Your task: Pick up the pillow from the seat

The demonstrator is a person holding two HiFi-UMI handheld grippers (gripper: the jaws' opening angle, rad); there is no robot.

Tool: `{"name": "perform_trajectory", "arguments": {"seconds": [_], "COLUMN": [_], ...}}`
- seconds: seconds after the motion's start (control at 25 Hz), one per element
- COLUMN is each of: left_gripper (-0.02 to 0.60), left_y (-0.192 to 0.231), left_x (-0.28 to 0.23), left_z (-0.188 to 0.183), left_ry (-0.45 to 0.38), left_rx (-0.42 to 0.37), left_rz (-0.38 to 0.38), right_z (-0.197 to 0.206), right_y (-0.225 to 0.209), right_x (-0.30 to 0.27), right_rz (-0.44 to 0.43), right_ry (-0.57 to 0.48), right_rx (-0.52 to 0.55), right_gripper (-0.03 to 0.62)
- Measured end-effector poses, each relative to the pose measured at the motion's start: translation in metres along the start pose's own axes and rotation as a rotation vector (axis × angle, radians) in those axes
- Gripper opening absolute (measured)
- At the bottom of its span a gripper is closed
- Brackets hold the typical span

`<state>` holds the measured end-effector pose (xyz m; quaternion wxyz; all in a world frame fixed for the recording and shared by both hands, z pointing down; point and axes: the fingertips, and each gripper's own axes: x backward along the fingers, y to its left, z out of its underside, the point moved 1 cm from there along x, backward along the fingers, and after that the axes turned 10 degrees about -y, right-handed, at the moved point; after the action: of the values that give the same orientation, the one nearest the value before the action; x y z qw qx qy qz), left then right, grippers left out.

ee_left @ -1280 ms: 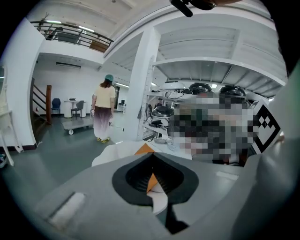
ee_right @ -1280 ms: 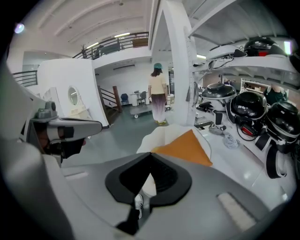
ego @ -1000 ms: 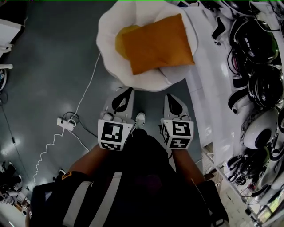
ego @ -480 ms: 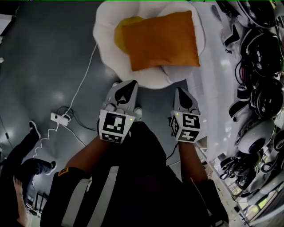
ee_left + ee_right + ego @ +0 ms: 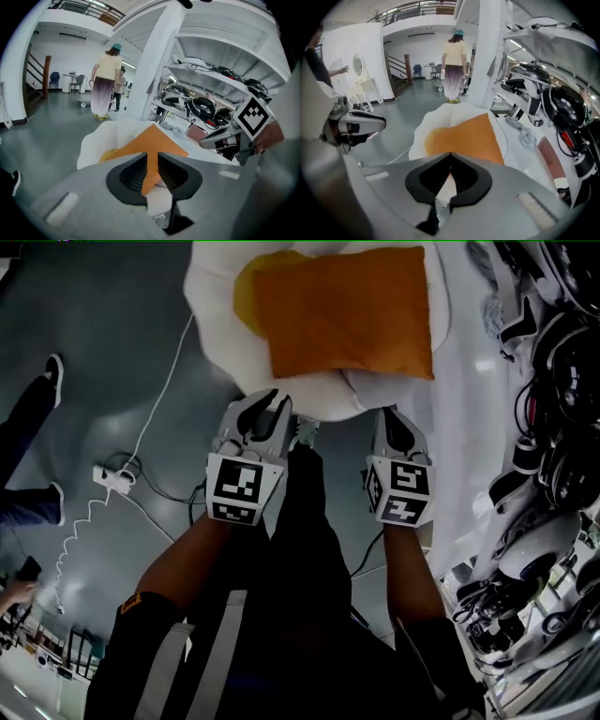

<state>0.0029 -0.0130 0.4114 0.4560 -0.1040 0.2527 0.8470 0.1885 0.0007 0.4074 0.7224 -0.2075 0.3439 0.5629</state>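
Orange rectangular fabric pillow (image 5: 342, 310) now closer ahead: left hand-held gripper (image 5: 273, 399) jaws opening, empty; right hand-held gripper (image 5: 389, 413) closed; grasp next.

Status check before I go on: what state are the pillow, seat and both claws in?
Pillow: lying flat, untouched.
Seat: occupied, pillow on top.
Left claw: jaws opening, nothing gripped, short of the pillow.
Right claw: jaws shut, empty, short of the pillow.
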Motion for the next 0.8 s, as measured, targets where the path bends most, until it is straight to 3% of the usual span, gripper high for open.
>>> {"name": "perform_trajectory", "arguments": {"seconds": [0.08,0.12,0.16,0.44,0.6,0.8], "left_gripper": [0.099,0.113,0.12,0.178,0.237,0.261], "left_y": [0.005,0.008,0.011,0.018,0.023,0.036], "left_x": [-0.015,-0.023,-0.03,-0.079,-0.112,-0.148], "left_z": [0.017,0.025,0.034,0.095,0.13,0.169], "left_ry": [0.003,0.003,0.005,0.043,0.09,0.144], "left_rx": [0.032,0.049,0.064,0.112,0.112,0.091], "left_rz": [-0.027,-0.04,-0.051,-0.075,-0.052,-0.034], "right_z": [0.011,0.017,0.023,0.055,0.067,0.08], "right_y": [-0.007,-0.011,-0.014,-0.043,-0.057,-0.069], "right_x": [-0.018,-0.028,-0.037,-0.096,-0.13,-0.171], "right_rz": [-0.025,-0.041,-0.054,-0.066,-0.068,-0.058], "right_ry": [0.02,0.032,0.044,0.103,0.12,0.137], "right_rx": [0.022,0.026,0.03,0.111,0.173,0.228], "right_gripper": [0.014,0.118,0.127,0.144,0.161,0.169]}}
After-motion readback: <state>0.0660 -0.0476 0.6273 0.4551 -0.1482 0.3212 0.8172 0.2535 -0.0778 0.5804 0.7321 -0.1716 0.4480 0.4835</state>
